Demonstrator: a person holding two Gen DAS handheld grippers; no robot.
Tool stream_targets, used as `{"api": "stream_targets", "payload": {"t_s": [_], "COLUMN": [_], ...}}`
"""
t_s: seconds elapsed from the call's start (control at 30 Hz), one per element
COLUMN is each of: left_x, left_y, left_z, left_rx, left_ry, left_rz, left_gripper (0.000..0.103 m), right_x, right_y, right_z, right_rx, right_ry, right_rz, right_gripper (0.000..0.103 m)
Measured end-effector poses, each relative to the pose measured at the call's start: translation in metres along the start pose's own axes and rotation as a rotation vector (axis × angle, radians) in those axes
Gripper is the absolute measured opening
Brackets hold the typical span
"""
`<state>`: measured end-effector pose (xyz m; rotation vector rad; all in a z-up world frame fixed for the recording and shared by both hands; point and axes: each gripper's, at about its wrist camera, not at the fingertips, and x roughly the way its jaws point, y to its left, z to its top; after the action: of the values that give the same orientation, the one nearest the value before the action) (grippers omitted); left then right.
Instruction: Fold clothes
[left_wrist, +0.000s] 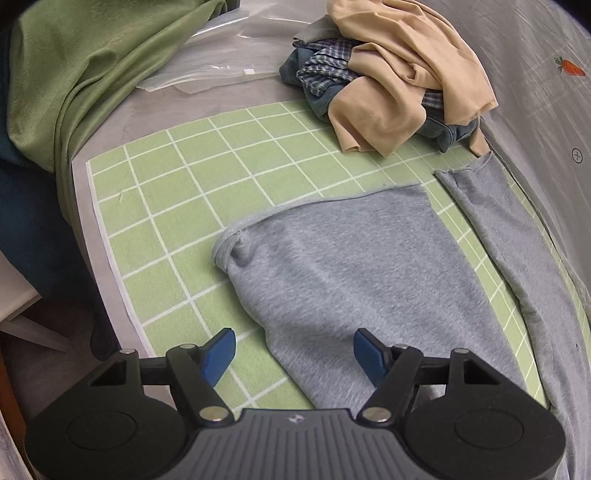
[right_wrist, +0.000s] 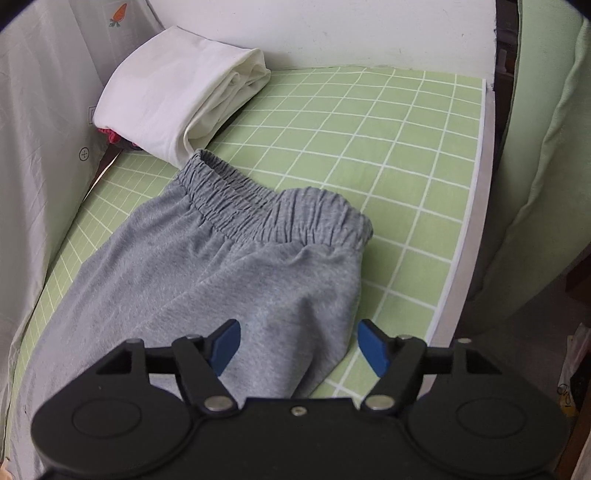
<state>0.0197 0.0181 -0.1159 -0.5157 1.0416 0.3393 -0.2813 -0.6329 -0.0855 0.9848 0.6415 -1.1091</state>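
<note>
With both grippers spread wide and holding nothing, we see the left gripper (left_wrist: 294, 354) over a leg of the grey sweatpants (left_wrist: 332, 266) and the right gripper (right_wrist: 299, 347) above them near the waistband (right_wrist: 273, 210), all flat on the green checked mat (right_wrist: 388, 147).

Domestic bedroom or laundry corner — a work surface covered by a green checked cloth (left_wrist: 192, 206). Ahead of the left gripper: a heap of unfolded clothes (left_wrist: 391, 85) and a green curtain (left_wrist: 70, 74). Ahead-left of the right gripper — folded white linen (right_wrist: 177, 92) beside carrot-print fabric (right_wrist: 44, 110).
</note>
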Motion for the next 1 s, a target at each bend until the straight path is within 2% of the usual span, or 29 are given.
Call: {"api": "stream_targets", "payload": {"t_s": [0.1,0.2,0.3,0.37,0.43,0.5,0.53,0.57,0.7,0.77,0.9,1.0], "left_x": [0.007,0.012,0.015,0.017,0.019,0.021,0.022,0.022,0.014,0.008,-0.026,-0.065], "left_y": [0.0,0.0,0.0,0.002,0.006,0.009,0.009,0.008,-0.013,-0.029,-0.074,-0.097], "left_z": [0.002,0.003,0.006,0.009,0.011,0.013,0.014,0.015,0.035,0.052,0.095,0.118], "left_rx": [-0.023,-0.031,-0.024,-0.038,-0.056,-0.071,-0.074,-0.07,-0.038,-0.023,-0.007,0.001], "left_ry": [0.01,0.017,0.007,0.009,0.007,0.001,0.0,-0.004,-0.055,-0.089,-0.189,-0.292], "left_rz": [-0.001,0.001,0.005,0.006,0.006,-0.003,-0.008,-0.013,-0.068,-0.107,-0.241,-0.343], "left_gripper": [0.063,0.057,0.044,0.023,0.011,0.002,0.001,0.001,0.0,0.0,0.0,0.0], "right_x": [-0.002,0.002,0.005,0.008,0.011,0.017,0.019,0.022,0.017,0.006,-0.026,-0.063], "right_y": [0.005,0.01,0.01,0.008,0.006,0.005,0.005,0.006,0.026,0.045,0.086,0.101], "right_z": [-0.011,-0.016,-0.012,-0.005,0.002,0.008,0.01,0.012,0.033,0.053,0.097,0.118], "right_rx": [-0.047,-0.066,-0.036,-0.023,-0.023,-0.035,-0.044,-0.053,-0.131,-0.156,-0.179,-0.13], "right_ry": [0.017,0.019,-0.006,-0.033,-0.055,-0.054,-0.044,-0.033,-0.077,-0.137,-0.258,-0.36], "right_rz": [0.022,0.004,-0.019,-0.038,-0.06,-0.067,-0.066,-0.066,-0.036,0.022,0.149,0.244], "right_gripper": [0.074,0.074,0.074,0.074,0.073,0.061,0.034,0.004,0.002,0.002,0.001,0.001]}}
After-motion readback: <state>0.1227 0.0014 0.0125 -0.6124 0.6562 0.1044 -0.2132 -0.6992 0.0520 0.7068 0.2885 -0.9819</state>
